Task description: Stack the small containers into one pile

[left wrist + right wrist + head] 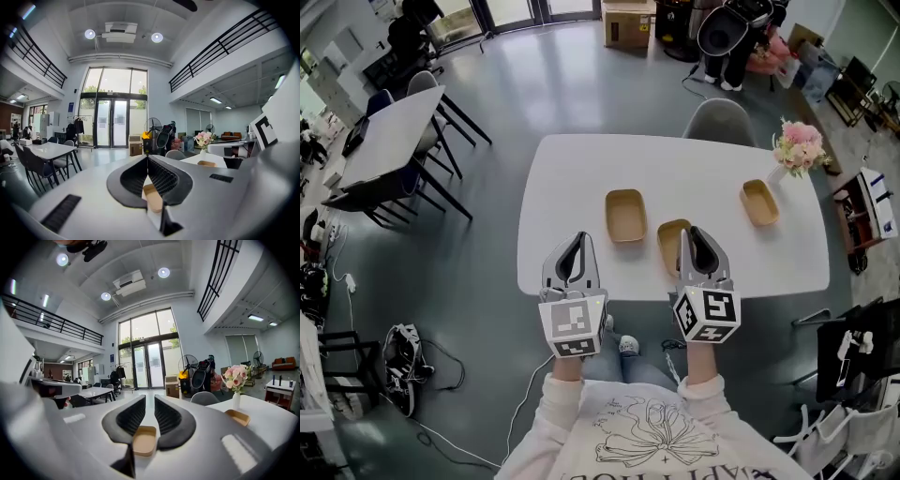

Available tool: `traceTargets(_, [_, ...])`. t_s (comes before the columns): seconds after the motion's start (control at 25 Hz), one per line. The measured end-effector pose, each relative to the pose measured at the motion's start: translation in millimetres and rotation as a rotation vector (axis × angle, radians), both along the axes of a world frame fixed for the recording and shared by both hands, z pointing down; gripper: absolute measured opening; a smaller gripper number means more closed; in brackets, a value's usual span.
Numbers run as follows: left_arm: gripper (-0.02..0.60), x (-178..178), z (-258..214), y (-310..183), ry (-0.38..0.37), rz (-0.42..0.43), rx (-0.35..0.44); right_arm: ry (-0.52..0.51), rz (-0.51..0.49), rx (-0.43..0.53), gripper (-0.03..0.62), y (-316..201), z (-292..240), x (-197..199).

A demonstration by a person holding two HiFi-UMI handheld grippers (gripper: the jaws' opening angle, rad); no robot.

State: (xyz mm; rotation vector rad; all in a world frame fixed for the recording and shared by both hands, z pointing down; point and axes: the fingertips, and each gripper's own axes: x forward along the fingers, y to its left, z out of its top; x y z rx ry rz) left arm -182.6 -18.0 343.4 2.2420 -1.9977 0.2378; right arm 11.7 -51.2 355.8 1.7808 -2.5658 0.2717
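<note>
Mid-frame on the desk [581,169], three containers [625,215] were seen unstacked; left tool [577,240] was closed empty, right tool [694,234] parted, nothing gripped.

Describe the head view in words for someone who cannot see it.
A person holds the left tongs and right tongs over the near edge of a white table bearing three small tan containers: the middle container, the near container beside the right tongs, and the far container by pink flowers.
</note>
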Motion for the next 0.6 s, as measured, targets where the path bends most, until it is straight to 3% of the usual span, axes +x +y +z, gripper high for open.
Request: traceTargets(0.6, [0.008,-16,59,-84,0.024,0.035,-0.129,0.034,-0.045,-0.183,0.110,-77,78,-35])
